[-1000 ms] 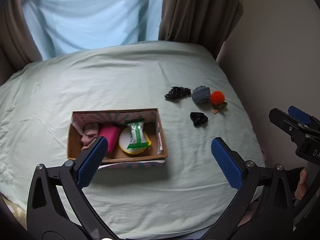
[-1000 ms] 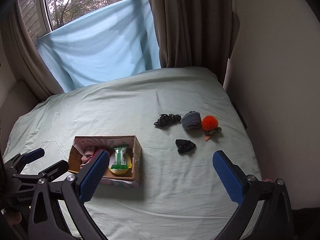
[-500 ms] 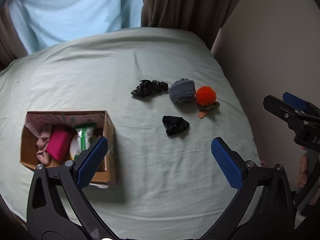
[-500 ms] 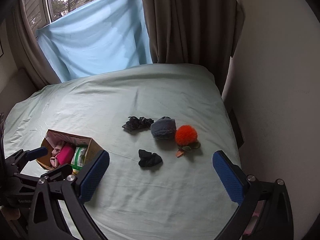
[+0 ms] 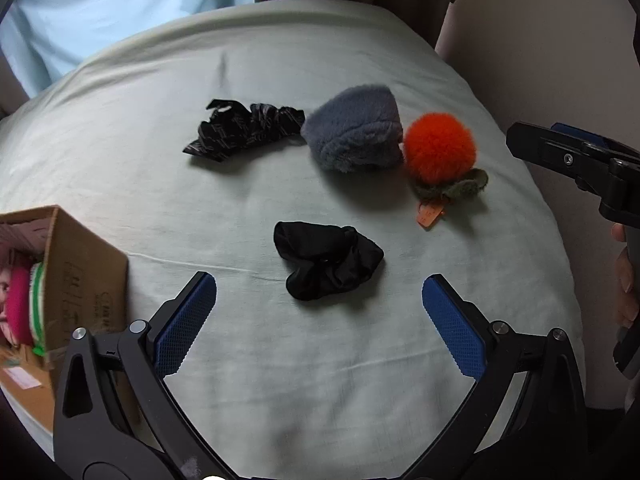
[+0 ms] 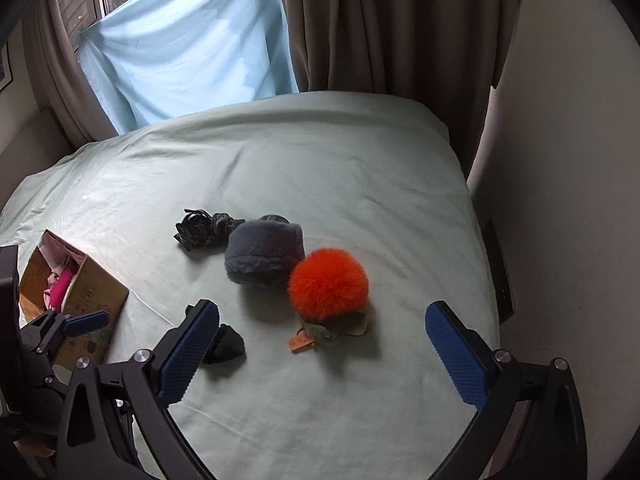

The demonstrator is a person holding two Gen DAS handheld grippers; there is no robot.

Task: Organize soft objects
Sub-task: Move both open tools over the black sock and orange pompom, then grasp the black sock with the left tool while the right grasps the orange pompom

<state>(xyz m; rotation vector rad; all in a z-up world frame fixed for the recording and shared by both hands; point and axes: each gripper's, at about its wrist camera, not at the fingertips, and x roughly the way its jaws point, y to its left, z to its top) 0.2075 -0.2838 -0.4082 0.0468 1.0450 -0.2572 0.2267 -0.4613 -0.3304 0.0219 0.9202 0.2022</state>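
Four soft things on the bed (image 5: pixel 320 380): two black scrunchies (image 5: pixel 326 259) (image 5: pixel 244 128), one grey hat (image 5: pixel 354 134), one orange pompom (image 5: pixel 439 148). Both grippers (image 5: pixel 319 316) (image 6: pixel 322 344) wide open, empty.

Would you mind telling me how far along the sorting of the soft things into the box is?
Partly done: the cardboard box already holds a few items. Nothing is in hand; the left gripper and right gripper are open and empty. Left on the bed: the black scrunchie, patterned scrunchie, grey fuzzy piece and orange pompom.
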